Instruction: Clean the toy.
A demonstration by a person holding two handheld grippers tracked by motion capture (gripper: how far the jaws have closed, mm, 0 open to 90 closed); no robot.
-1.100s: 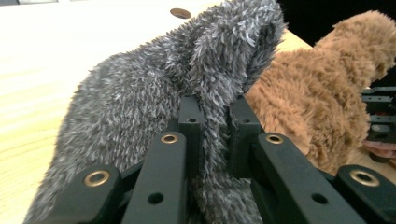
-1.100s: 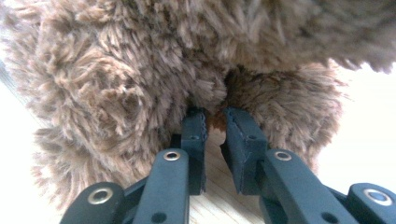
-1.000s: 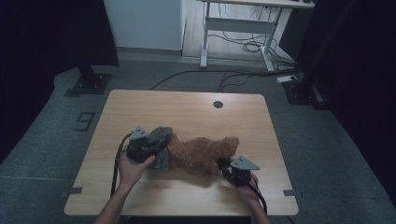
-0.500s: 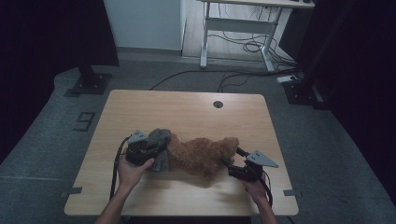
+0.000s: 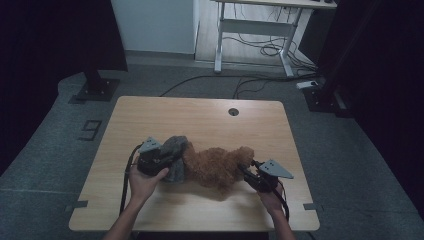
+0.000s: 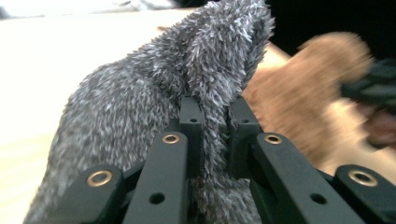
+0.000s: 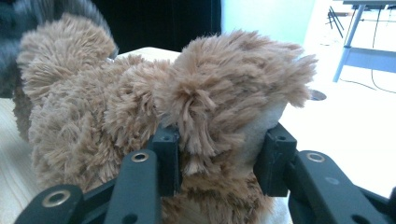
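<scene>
On wood table point(image 5: 200, 117), left tongs point(image 6: 212, 116) pinch grey fur point(image 6: 154, 88) (right tongs point(image 7: 219, 156) closing around brown plush point(image 7: 140, 93)).

A light wooden rectangular table point(image 5: 210, 125) stands on a grey carpeted floor point(image 5: 60, 150), with a small round dark cable hole point(image 5: 233, 111) near its far edge. Beyond it a white metal desk frame point(image 5: 250, 30) rises beside a white wall panel point(image 5: 155, 25), with black cables point(image 5: 260, 50) looped beneath. A black stand base point(image 5: 95, 87) sits far left; a grey marking point(image 5: 90, 130) lies on the floor left of the table.
</scene>
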